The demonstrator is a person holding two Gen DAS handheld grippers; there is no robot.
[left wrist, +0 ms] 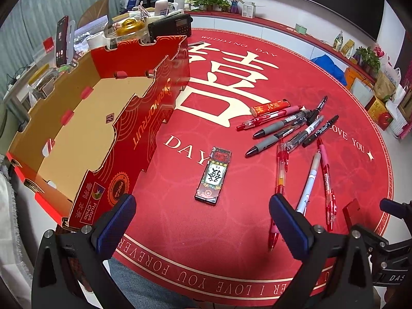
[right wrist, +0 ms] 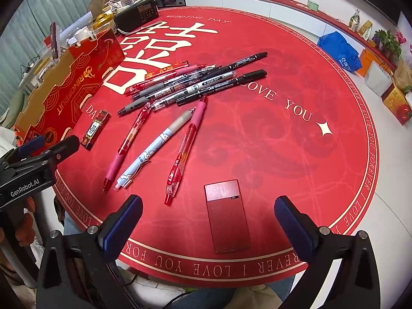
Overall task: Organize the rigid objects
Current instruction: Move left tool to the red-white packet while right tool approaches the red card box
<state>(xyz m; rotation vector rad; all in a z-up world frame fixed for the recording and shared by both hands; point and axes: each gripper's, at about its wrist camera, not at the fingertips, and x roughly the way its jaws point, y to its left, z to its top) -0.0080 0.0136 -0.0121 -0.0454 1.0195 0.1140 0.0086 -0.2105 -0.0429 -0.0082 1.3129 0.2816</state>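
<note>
Left wrist view: the left gripper (left wrist: 202,220) hangs over the red round mat (left wrist: 231,244), jaws spread wide and holding nothing. An open cardboard fruit box (left wrist: 85,123) stands at left, a small patterned box (left wrist: 214,175) lies just ahead on the mat, and a heap of pens (left wrist: 291,128) sprawls to the right.

Right wrist view: the right gripper (right wrist: 207,219) is wide apart too, a flat red case (right wrist: 226,219) lying on the mat between its fingers, untouched. The pens (right wrist: 190,87) sit beyond, the fruit box (right wrist: 64,90) far left.
</note>
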